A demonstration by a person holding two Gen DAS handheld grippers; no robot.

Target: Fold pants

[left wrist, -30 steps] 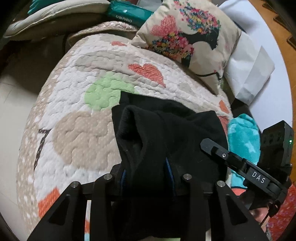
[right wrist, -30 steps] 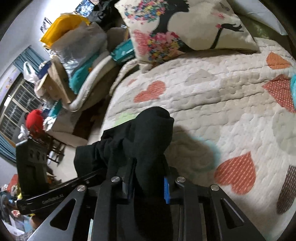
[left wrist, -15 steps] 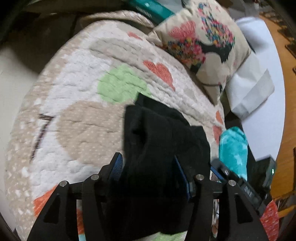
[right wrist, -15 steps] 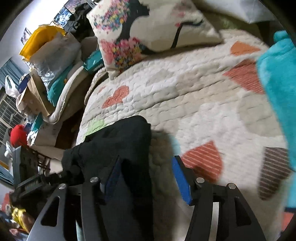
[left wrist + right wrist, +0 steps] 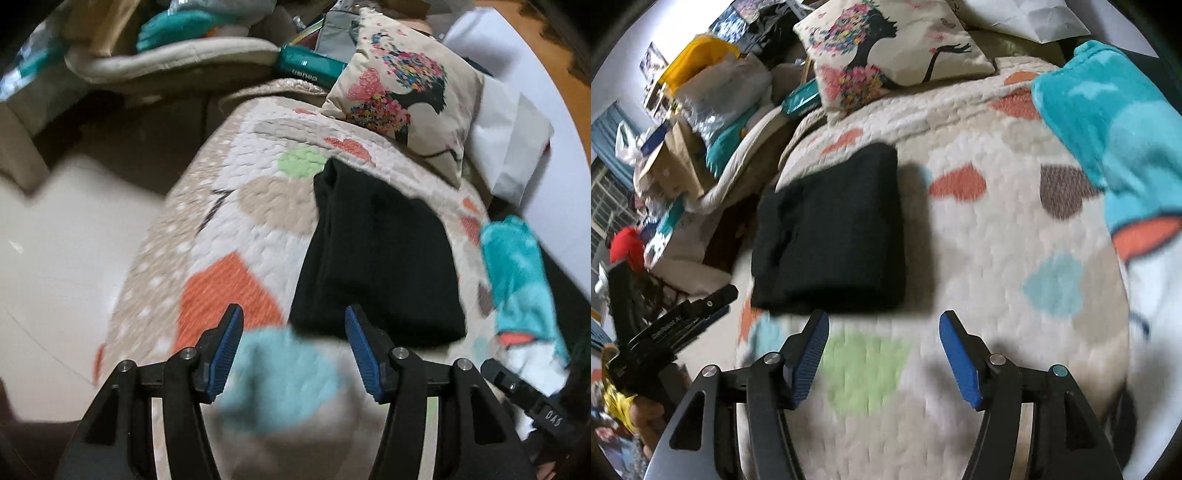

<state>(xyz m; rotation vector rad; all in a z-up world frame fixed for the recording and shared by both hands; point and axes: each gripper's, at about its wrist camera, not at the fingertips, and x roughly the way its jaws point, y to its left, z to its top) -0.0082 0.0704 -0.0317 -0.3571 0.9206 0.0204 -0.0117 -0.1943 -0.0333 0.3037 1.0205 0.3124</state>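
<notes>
the left hand-held gripper (image 5: pixel 293 349) hung with its blue-padded jaws set wide apart and nothing between them, its tips just short of the near edge of the black pants (image 5: pixel 376 258), which lay toward 1 o'clock from it in the left wrist view. the pants rested on the quilted bed cover (image 5: pixel 229 236) as a compact, roughly rectangular bundle, several layers thick along its left side, with a green patch of the quilt just beyond its far corner at 11 o'clock and the printed cushion (image 5: pixel 402 92) farther off at 1 o'clock. a teal blanket (image 5: pixel 517 266) lay near the bundle at 3 o'clock, apart from it. in the right wrist view the right hand-held gripper (image 5: pixel 884 341) was likewise spread open and empty, the same bundle sitting just past its left tip at about 11 o'clock, flat on the bed with a tidy right edge and a slightly looser, stepped left edge. judged from how the cloth lay, the folding looked essentially done: the pants were doubled into a small stack and neither tool touched them. what might remain was only a light squaring of the looser left side, if anything; both frames were blurred, so fine creases could not be made out.
</notes>
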